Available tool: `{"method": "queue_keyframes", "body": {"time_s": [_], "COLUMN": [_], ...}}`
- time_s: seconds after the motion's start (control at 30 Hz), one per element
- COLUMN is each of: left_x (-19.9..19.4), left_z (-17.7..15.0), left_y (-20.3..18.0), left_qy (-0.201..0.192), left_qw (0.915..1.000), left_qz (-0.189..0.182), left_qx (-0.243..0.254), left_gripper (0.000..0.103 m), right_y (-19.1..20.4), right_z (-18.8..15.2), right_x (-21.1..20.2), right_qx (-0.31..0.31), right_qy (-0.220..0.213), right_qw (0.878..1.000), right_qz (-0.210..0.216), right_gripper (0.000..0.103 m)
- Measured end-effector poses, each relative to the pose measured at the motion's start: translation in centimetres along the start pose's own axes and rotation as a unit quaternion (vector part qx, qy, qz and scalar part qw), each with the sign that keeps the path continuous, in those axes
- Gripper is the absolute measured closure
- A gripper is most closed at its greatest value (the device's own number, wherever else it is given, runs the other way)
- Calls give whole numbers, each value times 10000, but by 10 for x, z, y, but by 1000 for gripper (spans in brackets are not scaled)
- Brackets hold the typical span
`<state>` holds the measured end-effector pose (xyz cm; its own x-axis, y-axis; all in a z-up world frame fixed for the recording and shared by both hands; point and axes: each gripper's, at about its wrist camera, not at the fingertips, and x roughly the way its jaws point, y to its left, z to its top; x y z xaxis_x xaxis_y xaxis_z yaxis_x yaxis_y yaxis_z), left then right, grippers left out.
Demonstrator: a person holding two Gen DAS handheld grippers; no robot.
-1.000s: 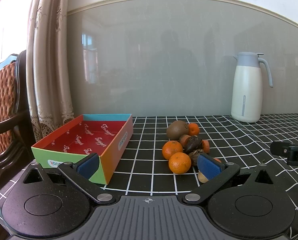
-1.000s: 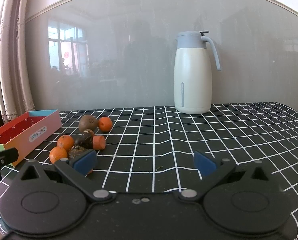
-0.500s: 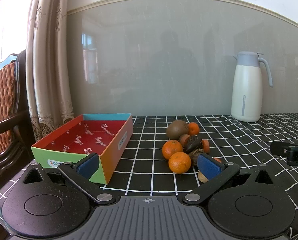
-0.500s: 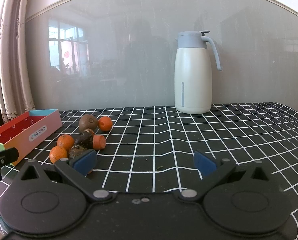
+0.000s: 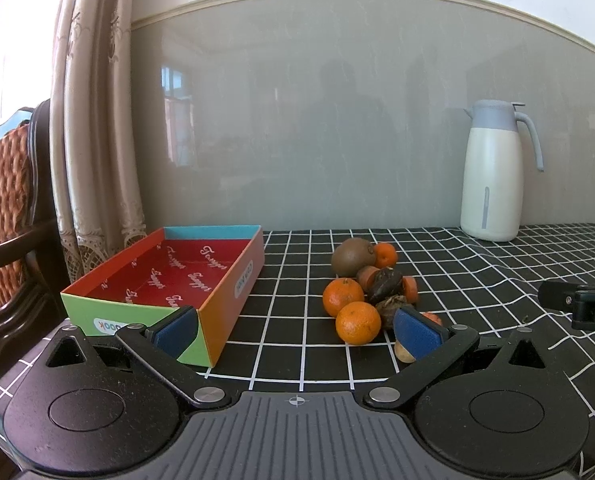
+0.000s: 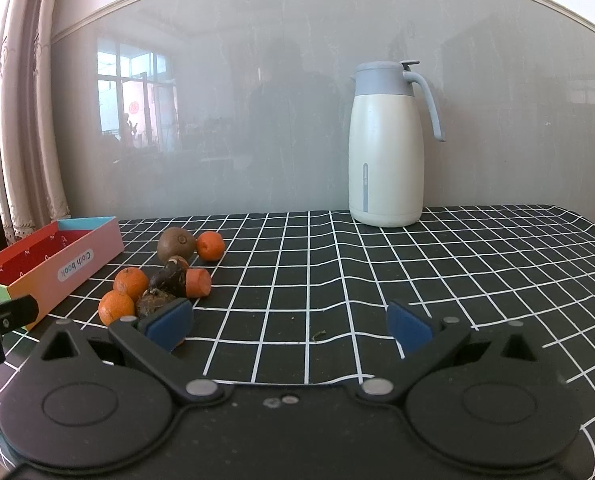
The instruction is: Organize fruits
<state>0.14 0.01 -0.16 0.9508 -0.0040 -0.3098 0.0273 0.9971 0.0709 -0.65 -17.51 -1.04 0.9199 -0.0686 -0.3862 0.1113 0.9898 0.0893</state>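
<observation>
At far left a wicker chair [image 5: 1, 208] stands beside a lace-edged curtain [image 5: 97, 128]. The open cardboard box [image 5: 233, 276], red inside, sits on the black grid-patterned tablecloth [image 5: 297, 340]. Just right of it the fruits cluster: a fuzzy kiwi [image 5: 353, 257], round tangerines [image 5: 358, 322], dark wrinkled pieces [image 5: 385, 285]. A smooth cream thermos jug [image 6: 385, 148] stands well apart by the glossy wall. The left gripper [image 5: 297, 330] and right gripper [image 6: 289, 324] both have jaws apart, holding nothing.

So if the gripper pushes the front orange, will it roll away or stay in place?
The front orange looks round and smooth, so it would probably roll on the flat checked cloth. It sits against the other fruits, which may stop it on that side. Its firm-looking peel probably tolerates a gentle squeeze.
</observation>
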Motion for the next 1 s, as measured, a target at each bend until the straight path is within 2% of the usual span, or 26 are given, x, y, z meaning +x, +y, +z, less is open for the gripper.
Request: {"method": "queue_keyframes", "body": {"time_s": [1.0], "left_x": [1], "left_z": [0], "left_y": [2], "left_qy": [91], "left_qw": [9999], "left_qz": [-42], "left_qx": [-126], "left_gripper": [0], "right_y": [2], "right_z": [-1], "right_x": [0], "right_qx": [-32], "right_qy": [11], "right_qw": [10000], "right_qz": [-3], "right_gripper": [0]}}
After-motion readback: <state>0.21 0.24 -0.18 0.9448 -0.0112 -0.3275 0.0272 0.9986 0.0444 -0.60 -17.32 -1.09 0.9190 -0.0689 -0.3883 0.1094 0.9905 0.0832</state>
